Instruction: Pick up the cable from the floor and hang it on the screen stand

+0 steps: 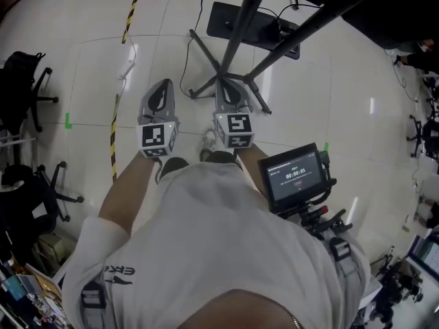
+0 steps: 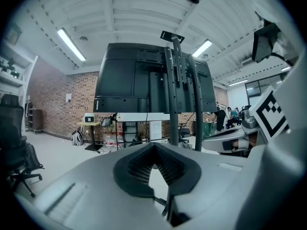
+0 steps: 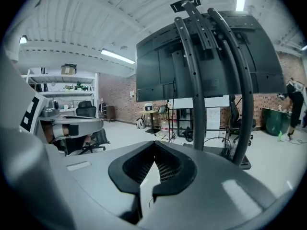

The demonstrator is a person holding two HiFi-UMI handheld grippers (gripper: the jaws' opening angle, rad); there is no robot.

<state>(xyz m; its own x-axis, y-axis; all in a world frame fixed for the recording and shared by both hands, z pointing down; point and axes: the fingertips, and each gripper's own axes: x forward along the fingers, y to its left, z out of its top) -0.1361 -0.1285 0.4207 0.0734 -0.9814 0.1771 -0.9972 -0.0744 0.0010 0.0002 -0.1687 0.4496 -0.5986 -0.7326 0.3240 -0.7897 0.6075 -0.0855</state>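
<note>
A thin black cable [image 1: 182,72] lies on the white floor, curving toward the foot of the screen stand [image 1: 226,74]. The stand's dark poles rise toward the top right. I hold both grippers side by side above the floor, close to my body. My left gripper [image 1: 161,89] is shut and holds nothing. My right gripper [image 1: 230,93] is shut too, just short of the stand's legs. In the left gripper view the left gripper [image 2: 154,153] faces the back of the big screen [image 2: 139,80]. The right gripper [image 3: 152,163] points at the stand's curved poles [image 3: 196,80].
A black base plate [image 1: 236,19] with more cables lies behind the stand. Yellow-black tape [image 1: 113,142] runs along the floor at the left. Office chairs [image 1: 27,88] stand at the left edge. A small display [image 1: 296,175] hangs at my right hip.
</note>
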